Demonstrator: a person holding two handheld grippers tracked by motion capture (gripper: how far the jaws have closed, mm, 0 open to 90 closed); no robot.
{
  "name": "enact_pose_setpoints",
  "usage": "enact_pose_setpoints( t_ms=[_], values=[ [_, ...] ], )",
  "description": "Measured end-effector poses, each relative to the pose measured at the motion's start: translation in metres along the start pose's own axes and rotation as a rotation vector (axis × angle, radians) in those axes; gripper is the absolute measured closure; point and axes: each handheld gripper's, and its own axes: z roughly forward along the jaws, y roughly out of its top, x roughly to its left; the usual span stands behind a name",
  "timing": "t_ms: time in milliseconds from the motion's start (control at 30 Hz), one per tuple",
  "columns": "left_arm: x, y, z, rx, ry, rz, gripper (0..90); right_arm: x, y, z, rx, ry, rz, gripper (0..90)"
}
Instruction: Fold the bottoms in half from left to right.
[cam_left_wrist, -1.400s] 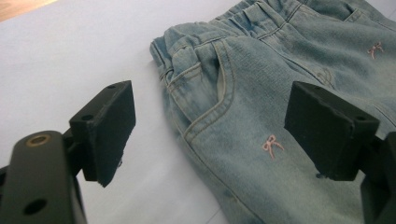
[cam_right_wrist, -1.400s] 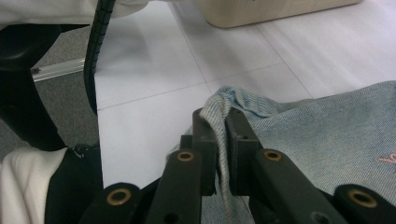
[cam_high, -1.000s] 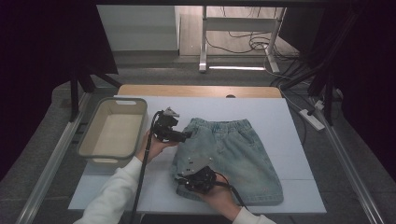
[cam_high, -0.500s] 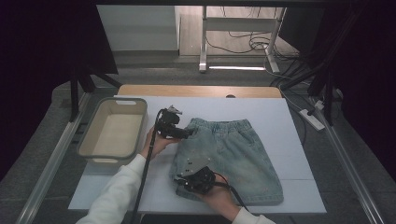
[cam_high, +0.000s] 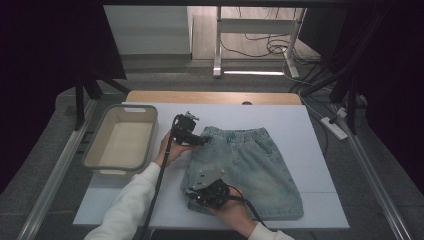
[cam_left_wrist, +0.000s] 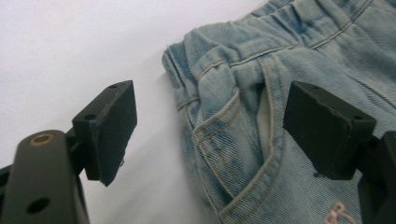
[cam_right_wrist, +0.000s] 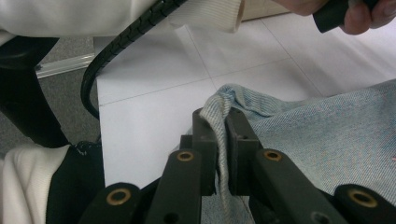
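Tabletop (cam_high: 300, 130) is lit evenly from overhead, surroundings from 9 to 3 o'clock pretty much black. Gripper views are sharp, near jaws slightly soft, shadows faint.

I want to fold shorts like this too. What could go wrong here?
1. The left gripper is open over the waistband corner of the denim shorts; it might pinch just the pocket edge, so that side may sag.
2. The right gripper holds only a thin bit of hem, which could slip out when lifted.

Shorts (cam_high: 250, 165): faded denim cloth, twill weave; table (cam_high: 310, 125): smooth matt white; basin (cam_high: 121, 145): smooth plastic
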Motion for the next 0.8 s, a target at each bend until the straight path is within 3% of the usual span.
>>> enact_pose_setpoints(
  t_ms=[800],
  values=[
    [0.003,-0.009,0.024,0.105,-0.024,-0.018,22.1,0.000,-0.002,0.001,0.006,-0.003,-0.004,83.8]
  ],
)
